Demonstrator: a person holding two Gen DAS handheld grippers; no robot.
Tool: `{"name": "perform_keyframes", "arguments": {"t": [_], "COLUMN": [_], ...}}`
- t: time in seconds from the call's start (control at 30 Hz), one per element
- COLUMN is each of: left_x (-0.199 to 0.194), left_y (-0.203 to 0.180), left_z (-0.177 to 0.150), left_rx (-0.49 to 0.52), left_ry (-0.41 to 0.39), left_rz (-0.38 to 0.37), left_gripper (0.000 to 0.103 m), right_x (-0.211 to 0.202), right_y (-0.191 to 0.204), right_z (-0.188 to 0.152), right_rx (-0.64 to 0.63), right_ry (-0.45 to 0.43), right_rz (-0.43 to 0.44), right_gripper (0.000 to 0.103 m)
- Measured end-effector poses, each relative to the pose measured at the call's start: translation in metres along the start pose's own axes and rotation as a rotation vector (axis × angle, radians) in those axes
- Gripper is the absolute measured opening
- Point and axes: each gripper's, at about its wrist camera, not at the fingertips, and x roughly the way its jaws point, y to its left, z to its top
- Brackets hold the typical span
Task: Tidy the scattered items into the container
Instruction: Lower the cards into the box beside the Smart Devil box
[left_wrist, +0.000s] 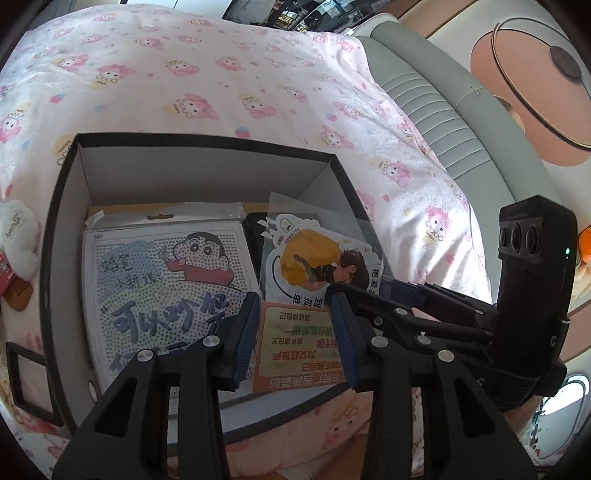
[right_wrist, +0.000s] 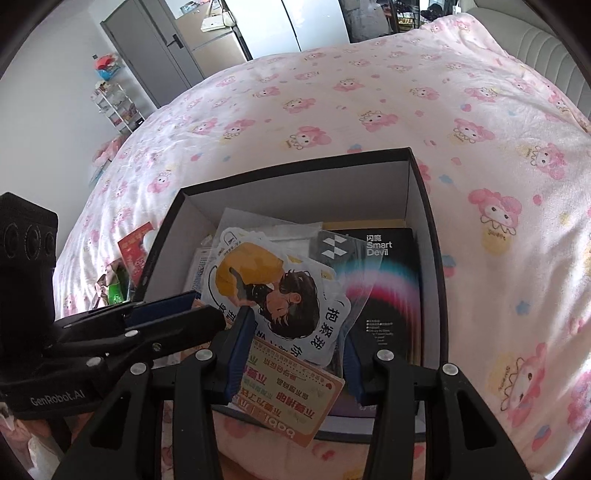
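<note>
Matt cardboard box (left_wrist: 207, 173), glossy paper card (right_wrist: 291, 398), soft cotton bedsheet (left_wrist: 207, 74), black plastic tongs (left_wrist: 293, 332)

The orange card (left_wrist: 295, 343) is partly hidden behind the fingers (left_wrist: 243, 332), its small print too blurred to read.

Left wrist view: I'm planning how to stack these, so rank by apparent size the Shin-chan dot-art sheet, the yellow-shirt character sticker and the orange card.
1. Shin-chan dot-art sheet, clearly largest.
2. and 3. Yellow-shirt character sticker and orange card: unsure, since the card lies nearer the camera and the jaws partly hide it.

"Smart Devil" on black pack (right_wrist: 384, 280), "GenRobot.AI" on left claw (right_wrist: 207, 314)
</note>
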Motion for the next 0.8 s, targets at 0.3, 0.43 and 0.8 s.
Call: {"name": "perform_keyframes", "arguments": {"t": [0.3,0.43,0.8], "left_x": [0.021,0.027,0.038], "left_y": [0.036,0.048,0.044], "left_z": [-0.011,-0.012,-0.010], "left_rx": [-0.123,-0.143,-0.121], "left_ry": [0.062,0.106,0.176], "left_rz": [0.000,-0.033,-0.054], "left_gripper": [0.041,0.041,0.041], "right_x": [0.053,0.064,0.065], "right_y": [-0.007,0.000,-0.008], "right_z": [0.009,0.008,-0.005], "right_rx": [0.000,-0.028,-0.025], "right_ry": [0.117,0.137,0.196], "right_rz": [-0.012,-0.049,-0.140], "right_gripper": [0.041,0.041,0.041]}}
